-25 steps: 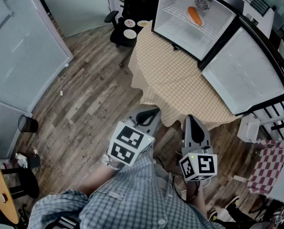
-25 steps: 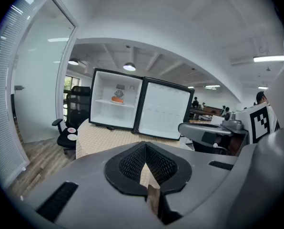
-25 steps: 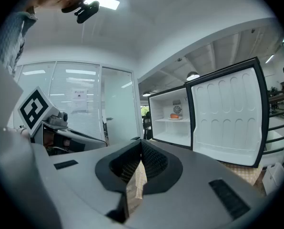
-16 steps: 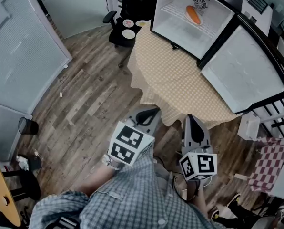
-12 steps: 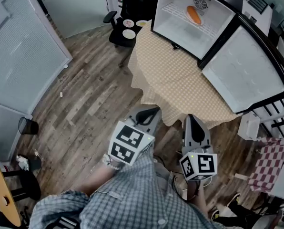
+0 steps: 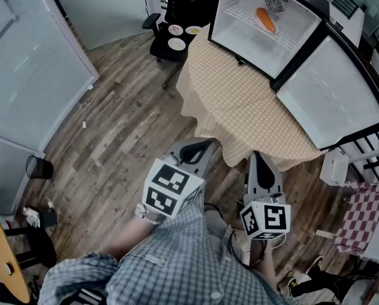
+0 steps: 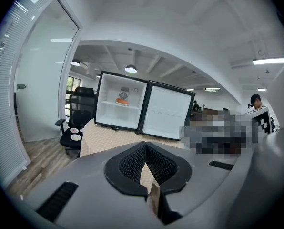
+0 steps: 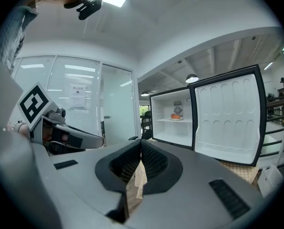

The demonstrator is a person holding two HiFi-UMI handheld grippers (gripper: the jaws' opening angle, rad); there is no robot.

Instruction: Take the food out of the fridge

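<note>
Food (image 6: 264, 19): one orange oblong item on the wire shelf in the upper part of the fridge (image 6: 237, 33), towards the back wall below a round fan grille. Too small to tell exactly what it is, maybe a sausage or bread roll. It also shows in the left gripper view (image 7: 122, 99) and the right gripper view (image 8: 175, 116), on the same shelf, with nothing touching it. The rest of the fridge interior looks bare white.

Fridge door (image 6: 332, 100) is swung fully open to the right, white inner lining facing up. The fridge stands at the far edge of a table (image 6: 247, 107) covered in a tan checked cloth that hangs over the near edge.

Left gripper (image 6: 205, 146) is low in the head view, over the wooden floor just short of the table edge and well apart from the food. Its jaws are pressed together at the tips with nothing between them, which the left gripper view (image 7: 145, 146) confirms. Right gripper (image 6: 256, 157) is beside it, near the cloth's hanging edge, also pinched closed and empty, as its own view (image 8: 141, 146) shows. Both point towards the fridge.

Beyond the table on the left is a black office chair (image 6: 161, 46) with small plates (image 6: 175, 43) on its seat. A dark bin (image 6: 37, 167) stands on the floor at far left, by a glass partition (image 6: 30, 75). A red checked cloth (image 6: 361, 215) is at far right. Checked shirt sleeves (image 6: 177, 265) fill the bottom of the frame.
</note>
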